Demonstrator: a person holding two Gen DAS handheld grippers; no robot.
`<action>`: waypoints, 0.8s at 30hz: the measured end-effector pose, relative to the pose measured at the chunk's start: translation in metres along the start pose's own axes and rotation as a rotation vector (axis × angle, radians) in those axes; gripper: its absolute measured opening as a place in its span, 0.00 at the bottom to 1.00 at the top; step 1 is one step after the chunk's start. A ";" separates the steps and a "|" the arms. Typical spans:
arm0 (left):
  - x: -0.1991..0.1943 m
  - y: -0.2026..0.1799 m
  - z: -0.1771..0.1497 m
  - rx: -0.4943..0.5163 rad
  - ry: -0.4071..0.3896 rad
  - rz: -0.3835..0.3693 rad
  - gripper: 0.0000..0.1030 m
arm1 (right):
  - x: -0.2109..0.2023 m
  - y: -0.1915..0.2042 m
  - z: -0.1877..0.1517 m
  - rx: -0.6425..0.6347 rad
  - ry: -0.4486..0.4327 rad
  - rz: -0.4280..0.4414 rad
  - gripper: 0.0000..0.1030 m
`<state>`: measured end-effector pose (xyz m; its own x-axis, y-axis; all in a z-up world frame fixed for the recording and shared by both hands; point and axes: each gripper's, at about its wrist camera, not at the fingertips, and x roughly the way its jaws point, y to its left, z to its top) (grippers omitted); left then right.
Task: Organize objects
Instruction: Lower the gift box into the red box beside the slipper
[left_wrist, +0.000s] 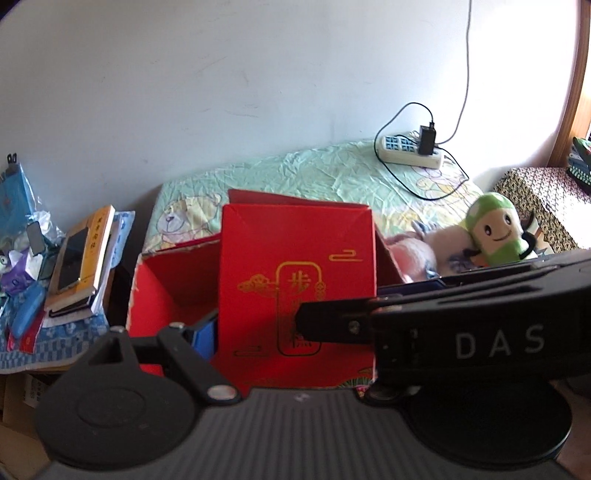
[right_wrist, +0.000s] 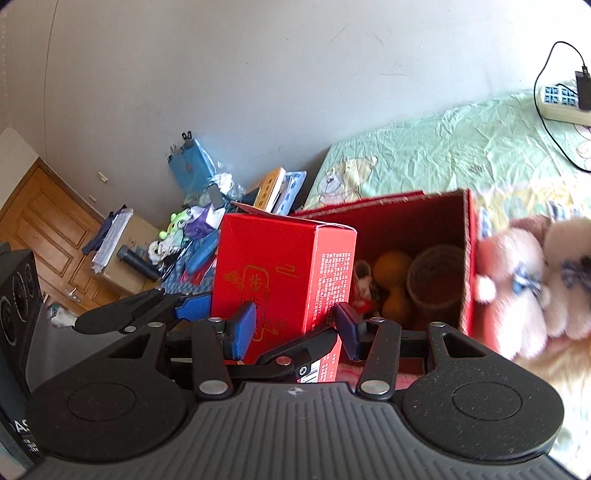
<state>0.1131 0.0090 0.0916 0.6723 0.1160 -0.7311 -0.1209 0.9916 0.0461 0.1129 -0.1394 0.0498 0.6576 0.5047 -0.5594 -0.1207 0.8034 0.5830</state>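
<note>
The left gripper (left_wrist: 291, 332) stands wide around the red box (left_wrist: 295, 273). Its blue pad (left_wrist: 205, 332) at lower left lies against the box's left side. Its other finger is hidden behind a black gripper body that crosses in from the right edge of the frame. The box fills the centre of this view, gold print facing the camera, in front of the open red carton (left_wrist: 166, 280). The carton stands on the pale green sheet (left_wrist: 314, 173).

In the right wrist view, the right gripper (right_wrist: 295, 330) has the same box at lower centre between its fingers. One pad sits in front of the printed face and the other just beside the text-covered side. I cannot tell whether they press on it. The left gripper's fingers also reach in here from the left, one pad at the box's left edge and one finger across its lower corner.

Only this view looks into the carton, which holds oranges (right_wrist: 391, 266) and a brown cup (right_wrist: 436, 280). Pink and white plush toys (right_wrist: 517, 288) lie blurred to the right, and a wooden door (right_wrist: 48, 229) is at far left.

Only the left view shows the green-capped plush (left_wrist: 495, 232) at right. A power strip (left_wrist: 410, 149) lies on the sheet beyond, and stacked books (left_wrist: 81, 254) are at left.
</note>
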 end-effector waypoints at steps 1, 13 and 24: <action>0.005 0.007 0.001 -0.006 -0.002 0.000 0.78 | 0.005 0.000 0.002 -0.004 -0.005 -0.001 0.49; 0.078 0.063 -0.013 -0.015 0.046 0.060 0.78 | 0.091 -0.015 0.010 -0.021 0.031 -0.010 0.44; 0.129 0.084 -0.023 -0.014 0.178 0.072 0.78 | 0.147 -0.029 0.020 -0.037 0.220 -0.014 0.42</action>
<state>0.1730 0.1063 -0.0139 0.5218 0.1737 -0.8352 -0.1755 0.9800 0.0941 0.2282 -0.0944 -0.0375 0.4817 0.5467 -0.6849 -0.1420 0.8199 0.5546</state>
